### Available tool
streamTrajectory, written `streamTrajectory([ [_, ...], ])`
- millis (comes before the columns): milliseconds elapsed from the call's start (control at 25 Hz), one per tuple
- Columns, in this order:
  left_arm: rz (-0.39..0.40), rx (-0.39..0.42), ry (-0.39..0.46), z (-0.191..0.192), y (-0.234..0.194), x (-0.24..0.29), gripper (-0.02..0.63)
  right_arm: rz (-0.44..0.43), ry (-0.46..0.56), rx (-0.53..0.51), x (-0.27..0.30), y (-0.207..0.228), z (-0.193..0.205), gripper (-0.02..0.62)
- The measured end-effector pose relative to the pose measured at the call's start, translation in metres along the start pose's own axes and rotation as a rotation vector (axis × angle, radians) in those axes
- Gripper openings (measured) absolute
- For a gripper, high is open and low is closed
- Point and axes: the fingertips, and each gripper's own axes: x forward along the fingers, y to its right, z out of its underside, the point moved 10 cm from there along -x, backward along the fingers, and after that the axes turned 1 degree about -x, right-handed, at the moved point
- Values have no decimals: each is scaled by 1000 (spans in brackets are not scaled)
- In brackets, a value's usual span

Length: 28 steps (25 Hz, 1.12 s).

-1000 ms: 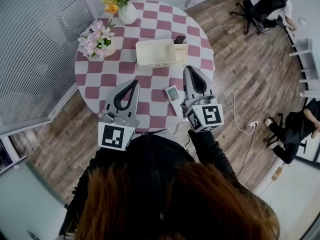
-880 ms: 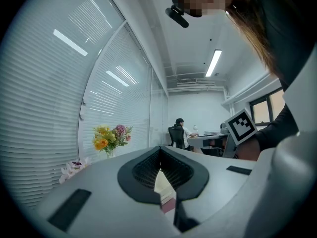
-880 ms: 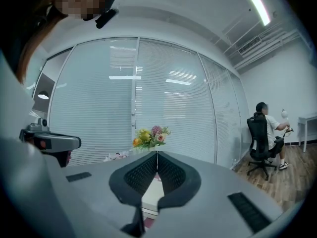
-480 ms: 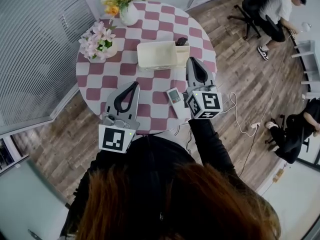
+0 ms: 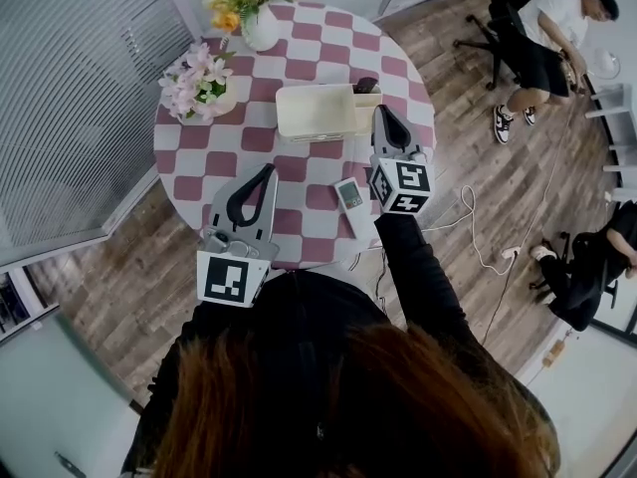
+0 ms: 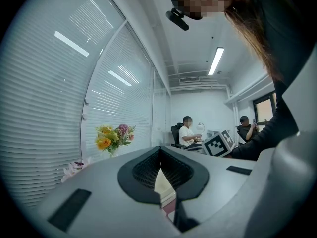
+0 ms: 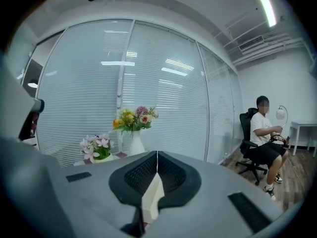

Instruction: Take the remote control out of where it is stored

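A cream storage box (image 5: pixel 317 111) sits mid-table on the pink-checked cloth. A dark remote (image 5: pixel 365 85) pokes up from its small right compartment. A white remote with a screen (image 5: pixel 349 197) lies flat on the table in front of the box. My right gripper (image 5: pixel 383 114) is shut and empty. Its tip is beside the box's right end, just short of the dark remote. My left gripper (image 5: pixel 267 170) is also shut and empty, and hovers over the table's near left. In each gripper view the jaws (image 6: pixel 159 151) (image 7: pixel 157 155) meet, with the cream box (image 7: pixel 151 197) showing through below.
A vase of yellow and pink flowers (image 5: pixel 257 23) stands at the table's far edge, a pot of pink flowers (image 5: pixel 199 83) at far left. The round table's edge (image 5: pixel 423 118) is close on the right. A seated person (image 5: pixel 542 28) and a floor cable (image 5: pixel 488 257) lie beyond.
My right gripper has moved forward from beside the white remote to the box's right end. The left gripper has stayed put. Both stay shut.
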Motion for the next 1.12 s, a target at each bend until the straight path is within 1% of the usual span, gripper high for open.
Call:
streamTrajectory([
  [240,-15,-8,7,0,-1,-5,9,16,-63,6,24,6,19,17],
  [400,-17,-14,6,-2,1,-7,9,4,-96,10,43,10,32,18],
  [480,-15,-9,5,-4,1,-9,9,13,-128,20,55,12,40,23],
  [520,-13,-4,4,-4,2,-10,9,20,-148,36,60,14,44,50],
  [560,-11,0,2,-4,3,-11,9,28,-169,58,65,16,49,104],
  [640,-8,7,-5,-4,5,-12,9,41,-212,101,76,21,57,179],
  [720,-9,9,-8,-3,6,-13,9,55,-245,118,85,25,62,218],
  [800,-13,9,-12,-2,6,-14,9,70,-263,114,93,26,65,235],
  [960,-32,8,-24,-1,3,-17,9,89,-272,96,104,25,66,236],
  [1120,-50,4,-24,-1,1,-21,9,123,-274,108,108,26,65,236],
])
